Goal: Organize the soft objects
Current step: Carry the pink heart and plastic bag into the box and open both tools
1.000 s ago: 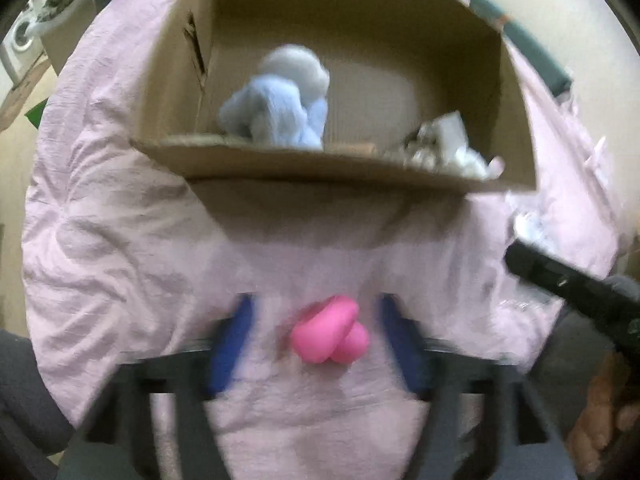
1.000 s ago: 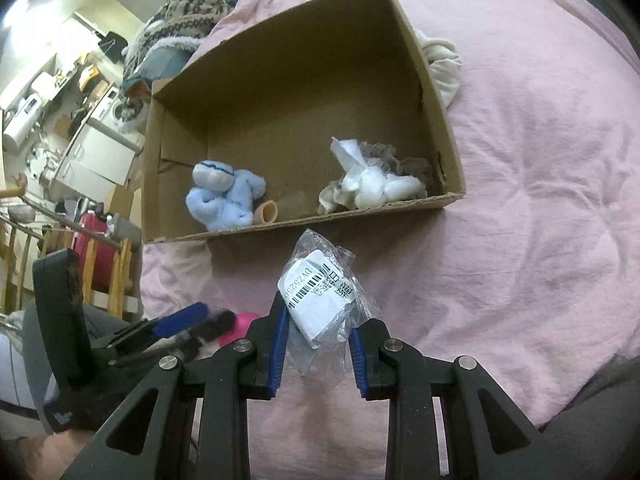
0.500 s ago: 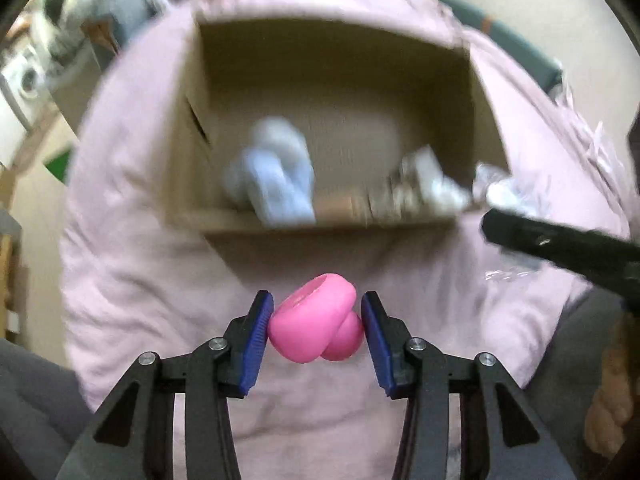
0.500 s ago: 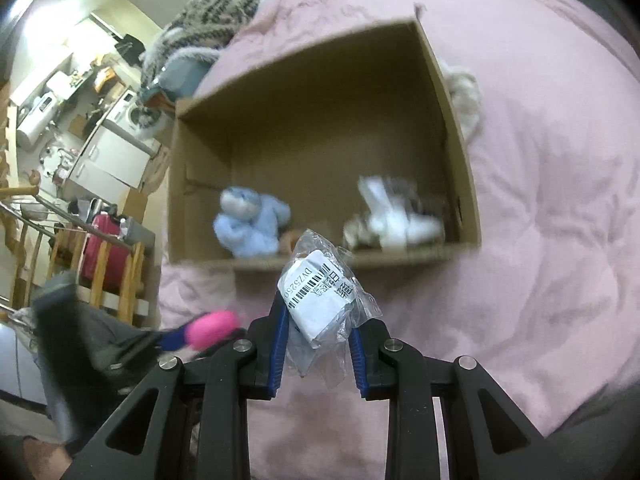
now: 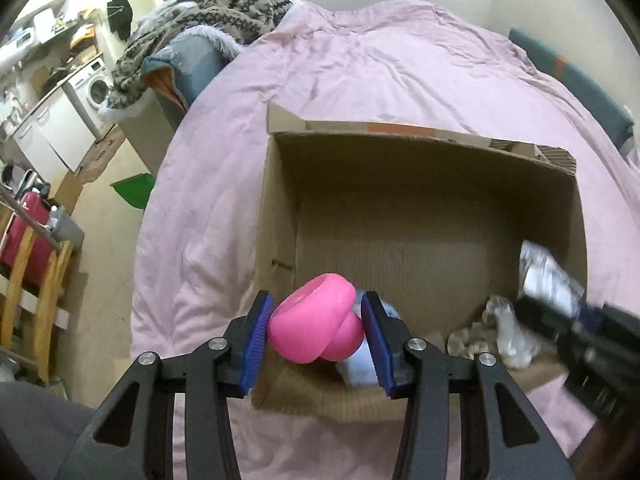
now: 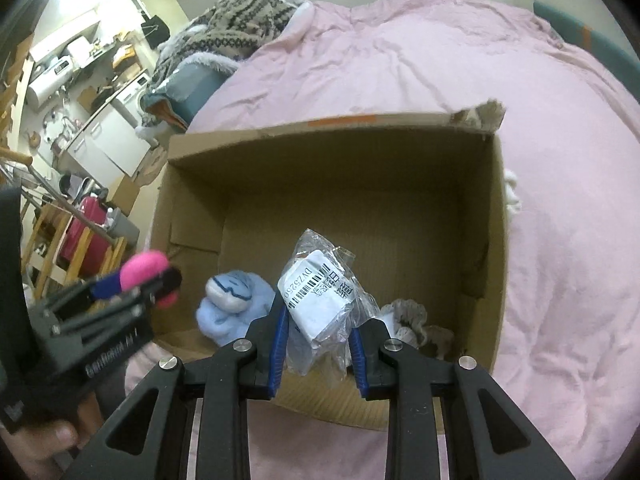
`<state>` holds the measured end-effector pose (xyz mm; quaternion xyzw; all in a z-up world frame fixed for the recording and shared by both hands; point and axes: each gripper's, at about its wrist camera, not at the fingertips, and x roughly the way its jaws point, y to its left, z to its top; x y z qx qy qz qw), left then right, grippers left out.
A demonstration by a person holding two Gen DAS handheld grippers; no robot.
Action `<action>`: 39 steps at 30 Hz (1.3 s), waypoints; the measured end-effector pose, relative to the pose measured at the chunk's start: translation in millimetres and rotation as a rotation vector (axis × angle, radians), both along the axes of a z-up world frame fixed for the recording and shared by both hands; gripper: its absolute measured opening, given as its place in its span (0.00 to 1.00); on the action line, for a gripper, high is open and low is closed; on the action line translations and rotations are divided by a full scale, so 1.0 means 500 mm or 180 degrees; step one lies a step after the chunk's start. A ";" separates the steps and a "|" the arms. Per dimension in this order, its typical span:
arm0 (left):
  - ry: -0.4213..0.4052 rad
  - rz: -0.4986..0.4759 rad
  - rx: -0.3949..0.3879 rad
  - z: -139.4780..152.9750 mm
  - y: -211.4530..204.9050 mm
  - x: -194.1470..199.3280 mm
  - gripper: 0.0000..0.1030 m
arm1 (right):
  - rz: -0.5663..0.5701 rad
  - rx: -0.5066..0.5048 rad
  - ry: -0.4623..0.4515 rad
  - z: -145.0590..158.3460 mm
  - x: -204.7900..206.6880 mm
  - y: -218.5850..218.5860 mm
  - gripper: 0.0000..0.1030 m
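Observation:
My left gripper [image 5: 316, 330] is shut on a pink soft toy [image 5: 316, 328] and holds it over the near left corner of an open cardboard box [image 5: 280, 216]. My right gripper [image 6: 318, 330] is shut on a clear plastic bag [image 6: 320, 300] with a white barcode label, above the box's [image 6: 192, 208] near edge. Inside the box lie a light blue plush [image 6: 232, 304] and a beige-white cloth bundle [image 6: 416, 324]. The left gripper [image 6: 132, 284] with the pink toy [image 6: 144, 266] shows at the left of the right wrist view.
The box sits on a pink duvet [image 5: 400, 60] on a bed. A patterned knit blanket [image 5: 208, 12] is heaped at the bed's far left. A wooden chair [image 5: 36, 292] and red case [image 5: 24, 236] stand on the floor to the left.
My left gripper closed on the pink toy, lifted it off the duvet and moved it over the box. My right gripper carried the bag forward over the box's near edge.

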<state>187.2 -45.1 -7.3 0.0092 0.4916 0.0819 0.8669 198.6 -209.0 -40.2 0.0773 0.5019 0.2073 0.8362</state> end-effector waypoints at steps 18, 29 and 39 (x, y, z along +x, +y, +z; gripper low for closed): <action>0.0177 0.0155 0.0117 -0.065 -0.006 0.042 0.41 | -0.0119 0.0234 0.0386 -0.058 0.025 -0.018 0.29; 0.0192 0.0085 0.0096 -0.065 -0.022 0.032 0.48 | -0.0166 0.0214 0.0402 -0.062 0.028 -0.019 0.29; 0.0121 -0.0074 0.0007 -0.043 -0.016 0.005 0.68 | -0.0172 0.0340 0.0285 -0.046 0.018 -0.029 0.39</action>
